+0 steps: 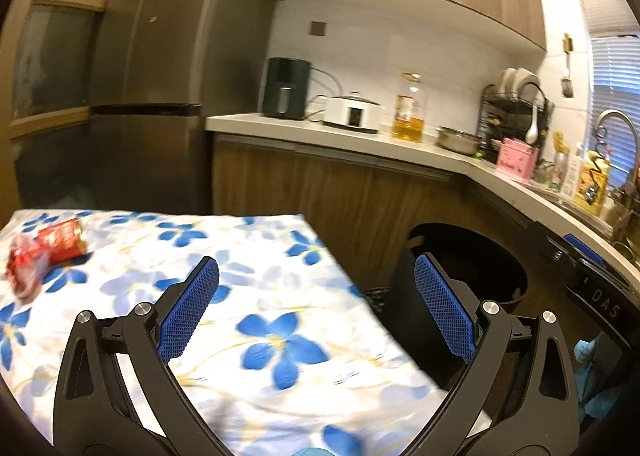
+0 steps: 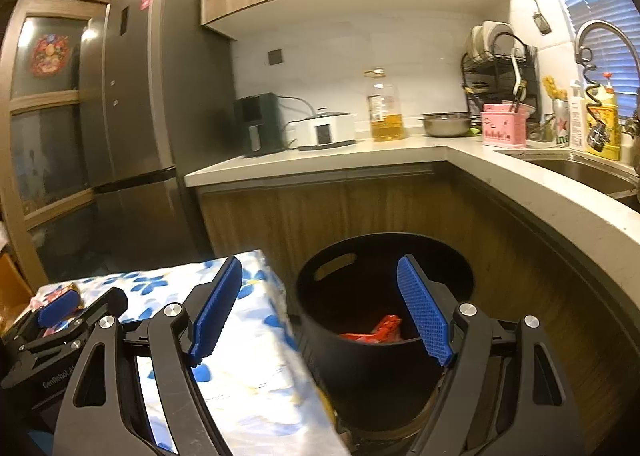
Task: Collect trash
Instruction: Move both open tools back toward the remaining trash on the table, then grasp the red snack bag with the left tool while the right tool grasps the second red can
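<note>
A red can [image 1: 62, 242] and crumpled red wrapper [image 1: 26, 270] are seen at ten o'clock on the floral tablecloth [image 1: 280, 296], unobstructed. Both the left gripper [image 1: 316, 308] and right gripper [image 2: 320, 312] are spread, nothing pinched. Only the right wrist view shows red trash [image 2: 376, 330] inside the black bin [image 2: 360, 368].

Left wrist view: low over the flowered bench [image 1: 280, 296], facing forward along its own jaws toward fridge [image 1: 160, 76] and kitchen counter [image 1: 360, 140]. Right wrist view: close above the black bin [image 2: 360, 360], facing the same counter corner. Shared by both: bench, bin, fridge, counter, oil bottle [image 2: 385, 112], dish rack [image 2: 500, 68].
</note>
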Motion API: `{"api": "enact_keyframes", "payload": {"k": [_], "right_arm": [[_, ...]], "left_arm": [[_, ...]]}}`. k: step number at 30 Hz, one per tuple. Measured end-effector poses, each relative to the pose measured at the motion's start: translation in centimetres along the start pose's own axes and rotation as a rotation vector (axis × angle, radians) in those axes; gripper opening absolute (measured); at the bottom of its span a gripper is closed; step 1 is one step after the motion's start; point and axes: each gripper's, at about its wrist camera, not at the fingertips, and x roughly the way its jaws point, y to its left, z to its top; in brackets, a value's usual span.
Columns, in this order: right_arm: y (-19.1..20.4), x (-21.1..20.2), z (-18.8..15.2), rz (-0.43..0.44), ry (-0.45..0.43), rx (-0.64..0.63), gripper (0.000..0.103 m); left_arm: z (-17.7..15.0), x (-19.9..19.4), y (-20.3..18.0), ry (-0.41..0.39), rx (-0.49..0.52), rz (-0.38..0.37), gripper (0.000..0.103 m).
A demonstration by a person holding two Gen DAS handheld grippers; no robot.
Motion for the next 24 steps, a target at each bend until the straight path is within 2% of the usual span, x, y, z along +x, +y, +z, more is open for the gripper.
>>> {"api": "enact_keyframes", "payload": {"k": [8,18,24], "right_arm": [[5.1,0.8,-1.0,0.098,0.016,-0.022,0.078],[14.7,3.0,-2.6,0.266,0.054,-0.075,0.078],[20.3,4.1,-3.2,0.349,0.065,-0.115,0.078]], "left_arm": [[-0.4,-2.1,7.4,-0.016,-0.04,0.176,0.097],[-0.6,-4.4,19.3,-0.037,-0.127,0.456,0.097],[-0.6,-4.2,24.5,-0.032,-0.141,0.558,0.097]]}}
